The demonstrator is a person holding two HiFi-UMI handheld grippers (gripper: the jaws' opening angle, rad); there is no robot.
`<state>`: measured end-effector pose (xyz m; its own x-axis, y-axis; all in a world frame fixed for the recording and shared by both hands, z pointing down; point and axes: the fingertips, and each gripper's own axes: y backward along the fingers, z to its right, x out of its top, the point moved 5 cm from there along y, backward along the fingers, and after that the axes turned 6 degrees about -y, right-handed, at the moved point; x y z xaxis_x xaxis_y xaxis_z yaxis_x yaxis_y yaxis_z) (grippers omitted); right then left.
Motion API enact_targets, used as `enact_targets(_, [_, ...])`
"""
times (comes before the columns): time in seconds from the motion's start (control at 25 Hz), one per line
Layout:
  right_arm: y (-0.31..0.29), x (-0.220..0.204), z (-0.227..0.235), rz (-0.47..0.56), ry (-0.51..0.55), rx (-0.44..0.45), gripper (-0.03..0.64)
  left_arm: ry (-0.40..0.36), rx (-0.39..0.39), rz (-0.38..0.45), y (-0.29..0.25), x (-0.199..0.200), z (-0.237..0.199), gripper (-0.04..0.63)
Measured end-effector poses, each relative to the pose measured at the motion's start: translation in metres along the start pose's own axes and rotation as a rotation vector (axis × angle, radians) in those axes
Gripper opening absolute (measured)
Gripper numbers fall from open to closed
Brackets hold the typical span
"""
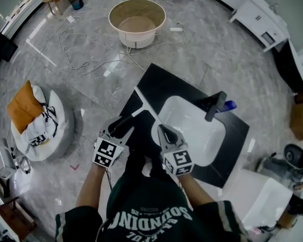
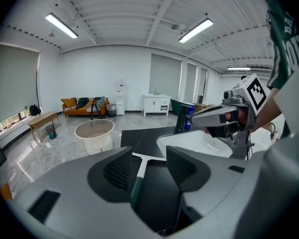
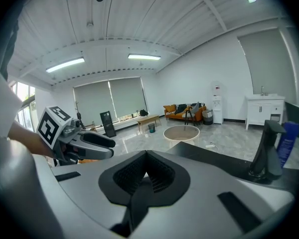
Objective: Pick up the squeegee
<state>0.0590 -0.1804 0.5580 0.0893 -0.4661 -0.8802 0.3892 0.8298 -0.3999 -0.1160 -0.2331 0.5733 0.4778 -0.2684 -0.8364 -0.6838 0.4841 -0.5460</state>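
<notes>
The squeegee [image 1: 143, 101] lies on the black countertop [image 1: 164, 84], left of the white sink [image 1: 212, 140]; its white blade points away from me and its handle runs back toward my left gripper [image 1: 122, 127]. In the left gripper view the white and green handle of the squeegee [image 2: 138, 175] shows in the gap of my left gripper [image 2: 145, 166], whose jaws stand open with the pads clear of the handle. My right gripper [image 1: 165, 132] hovers at the sink's near left rim. In its own view my right gripper [image 3: 146, 176] is shut on nothing.
A black faucet [image 1: 215, 105] and a blue bottle [image 1: 230, 105] stand at the sink's far side. On the floor are a round beige basin [image 1: 137, 21], loose cables [image 1: 86, 54] and a beanbag with an orange cushion [image 1: 25, 104]. A white cabinet [image 1: 257, 19] stands far right.
</notes>
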Motion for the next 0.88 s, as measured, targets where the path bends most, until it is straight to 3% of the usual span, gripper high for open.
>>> enact_targets(0.12, [0.001,-0.004,0.002,-0.008,-0.004,-0.008,0.0,-0.008,-0.018,-0.008,-0.002,-0.002,-0.001,0.243])
enact_targets(0.52, [0.003,-0.01,0.003,-0.027,-0.034,-0.035,0.0,-0.032,-0.073,-0.119,-0.025,-0.024,-0.006,0.244])
enact_targets(0.76, [0.008,-0.015,0.006,-0.028,-0.047,-0.059,0.0,0.047,-0.114,-0.133,-0.041,-0.032,-0.011,0.242])
enact_targets(0.88, [0.012,-0.018,0.01,-0.031,-0.066,-0.089,0.0,0.037,-0.127,-0.155,-0.052,-0.036,-0.013,0.242])
